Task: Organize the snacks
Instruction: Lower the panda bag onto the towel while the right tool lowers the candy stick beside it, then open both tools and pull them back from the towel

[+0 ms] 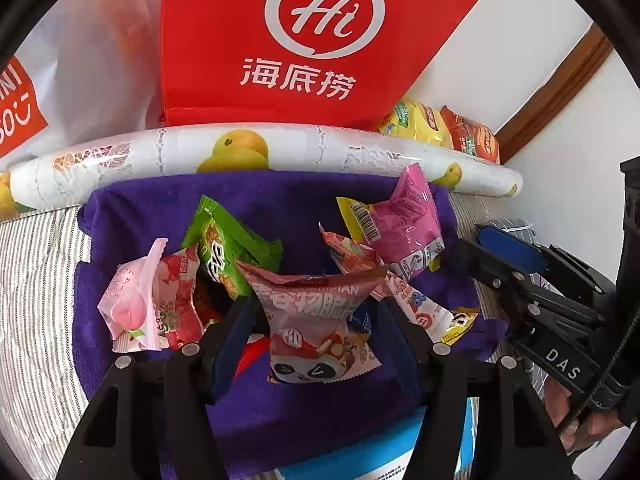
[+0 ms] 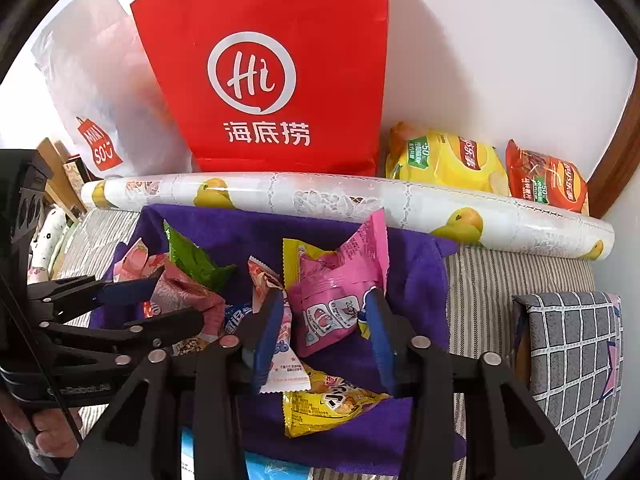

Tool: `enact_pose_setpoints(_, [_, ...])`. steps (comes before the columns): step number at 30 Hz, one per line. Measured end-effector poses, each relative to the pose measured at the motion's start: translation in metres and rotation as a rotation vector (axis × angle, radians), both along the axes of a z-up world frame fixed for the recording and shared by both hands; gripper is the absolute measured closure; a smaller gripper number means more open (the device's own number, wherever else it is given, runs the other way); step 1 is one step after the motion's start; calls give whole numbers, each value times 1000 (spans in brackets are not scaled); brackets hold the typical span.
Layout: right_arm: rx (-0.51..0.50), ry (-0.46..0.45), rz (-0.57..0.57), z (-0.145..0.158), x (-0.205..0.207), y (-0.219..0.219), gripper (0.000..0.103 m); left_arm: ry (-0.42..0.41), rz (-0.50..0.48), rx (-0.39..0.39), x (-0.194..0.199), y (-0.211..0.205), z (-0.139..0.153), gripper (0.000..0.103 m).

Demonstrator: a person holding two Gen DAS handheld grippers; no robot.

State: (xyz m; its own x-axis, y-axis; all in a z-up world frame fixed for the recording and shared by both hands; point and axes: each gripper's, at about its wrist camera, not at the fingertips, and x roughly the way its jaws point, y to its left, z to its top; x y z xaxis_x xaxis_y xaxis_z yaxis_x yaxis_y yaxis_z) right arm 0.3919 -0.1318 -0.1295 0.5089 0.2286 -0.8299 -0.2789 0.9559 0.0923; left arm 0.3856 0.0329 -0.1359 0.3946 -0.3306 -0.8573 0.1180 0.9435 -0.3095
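Several snack packets lie heaped on a purple cloth. My left gripper stands open around a pink packet with a panda face, its fingers just clear of the packet's sides. A green packet and a peach-print packet lie to its left. My right gripper is shut on a bright pink packet that stands tilted between the blue pads. A yellow packet and a white-pink stick packet lie beneath it. In the right wrist view the left gripper comes in from the left.
A rolled fruit-print sheet lies across the back of the cloth. Behind it stand a red paper bag, a white plastic bag, and yellow and red chip bags. A grey checked cushion sits right on the striped bedding.
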Motion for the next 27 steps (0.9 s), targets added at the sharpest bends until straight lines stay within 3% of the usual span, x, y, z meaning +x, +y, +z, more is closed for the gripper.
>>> enact_pose_setpoints(11, [12,1,-43,2,-10,-11,56,0,9,15,-5,7,12,41])
enact_pose_setpoints(19, [62,81,-109,-12,-26,-31,55,-16,-1,36,-12,3,23,40])
enact_pose_setpoints(24, [47,80,-148,-5,-39,-36,48,-34,-2,57,-19,2,32,27])
enact_pose_setpoints(27, [31,69,-160,3,-49,-38,43,-38,-4,70,-22,-2,36,25])
